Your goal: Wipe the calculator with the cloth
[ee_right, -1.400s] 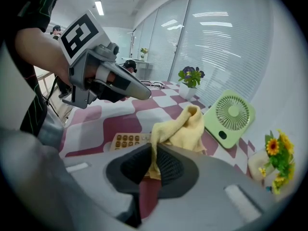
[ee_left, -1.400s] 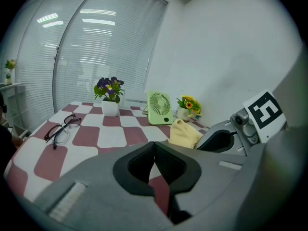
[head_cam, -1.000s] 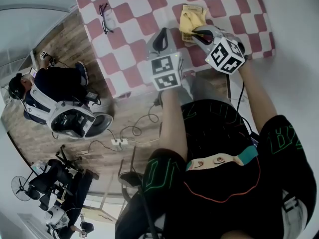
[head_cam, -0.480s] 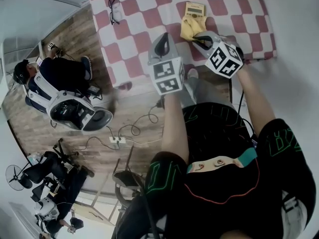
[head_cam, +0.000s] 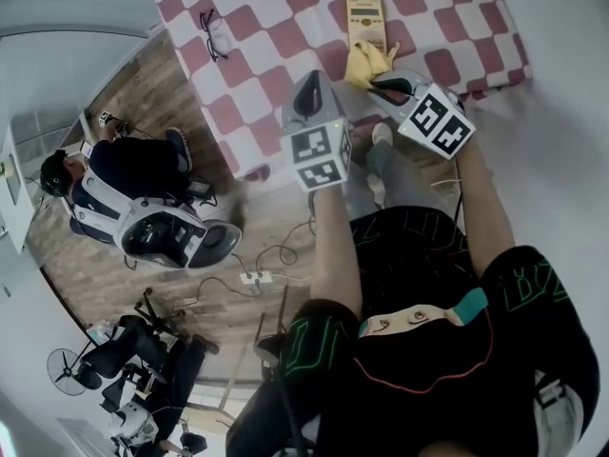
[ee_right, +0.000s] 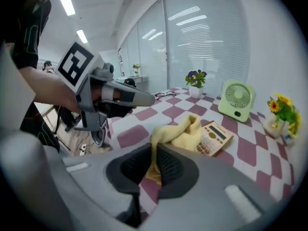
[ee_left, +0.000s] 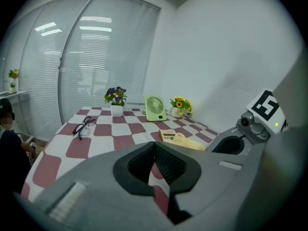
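A beige calculator (head_cam: pixel 366 22) lies flat on the red-and-white checked table (head_cam: pixel 276 36). Just in front of it is the yellow cloth (head_cam: pixel 366 63), bunched, its far end touching the calculator's near edge (ee_right: pixel 215 137). My right gripper (head_cam: pixel 390 86) is shut on the near corner of the cloth (ee_right: pixel 178 134), at the table's front edge. My left gripper (head_cam: pixel 309 93) hovers to the left of it, off the front edge, shut with nothing between its pads (ee_left: pixel 155 165). The left gripper view shows the calculator (ee_left: pixel 167 134) and cloth (ee_left: pixel 187 142) ahead to the right.
Black glasses (head_cam: pixel 211 29) lie at the table's left. A green desk fan (ee_right: pixel 236 100), yellow flowers (ee_right: pixel 281 112) and a purple potted plant (ee_right: pixel 195 81) stand along the far side. A seated person (head_cam: pixel 114 184) and a power strip (head_cam: pixel 252 277) are on the floor side, left.
The cloth has drawn back from the calculator toward the table's front edge with the right gripper, so more of the calculator shows. The head view has shifted.
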The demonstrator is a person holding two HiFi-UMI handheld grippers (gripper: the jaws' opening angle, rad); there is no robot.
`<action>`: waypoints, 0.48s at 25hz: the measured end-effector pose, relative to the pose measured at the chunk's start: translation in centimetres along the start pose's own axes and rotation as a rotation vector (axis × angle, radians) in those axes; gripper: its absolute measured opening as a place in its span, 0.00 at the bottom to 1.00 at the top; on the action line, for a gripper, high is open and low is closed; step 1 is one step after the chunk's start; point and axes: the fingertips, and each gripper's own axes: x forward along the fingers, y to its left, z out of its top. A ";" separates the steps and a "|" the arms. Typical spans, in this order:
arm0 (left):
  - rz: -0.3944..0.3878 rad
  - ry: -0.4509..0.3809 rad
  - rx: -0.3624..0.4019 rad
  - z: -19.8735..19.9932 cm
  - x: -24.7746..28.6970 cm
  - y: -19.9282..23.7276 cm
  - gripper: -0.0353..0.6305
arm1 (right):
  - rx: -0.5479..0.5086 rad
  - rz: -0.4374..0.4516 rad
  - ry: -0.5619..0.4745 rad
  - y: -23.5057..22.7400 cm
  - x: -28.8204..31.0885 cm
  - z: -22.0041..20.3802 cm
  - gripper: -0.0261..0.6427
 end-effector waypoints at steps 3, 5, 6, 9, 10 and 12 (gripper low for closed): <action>-0.039 -0.014 0.021 0.7 -0.5 0.3 0.07 | 0.157 -0.054 -0.098 0.0 -1.3 1.6 0.09; -0.067 -0.040 0.040 1.9 -0.8 0.3 0.07 | 0.274 -0.102 -0.204 -0.5 -2.8 2.9 0.09; -0.082 -0.055 0.050 2.7 -1.0 0.2 0.07 | 0.325 -0.127 -0.260 -0.8 -3.6 3.7 0.09; -0.123 -0.118 0.090 5.7 -1.3 0.5 0.07 | 0.426 -0.243 -0.404 -2.7 -6.1 5.8 0.09; -0.134 -0.142 0.102 6.8 -1.4 0.5 0.07 | 0.454 -0.294 -0.443 -3.7 -7.1 6.3 0.09; -0.154 -0.182 0.122 8.8 -1.7 0.5 0.07 | 0.513 -0.395 -0.510 -5.4 -9.1 7.1 0.09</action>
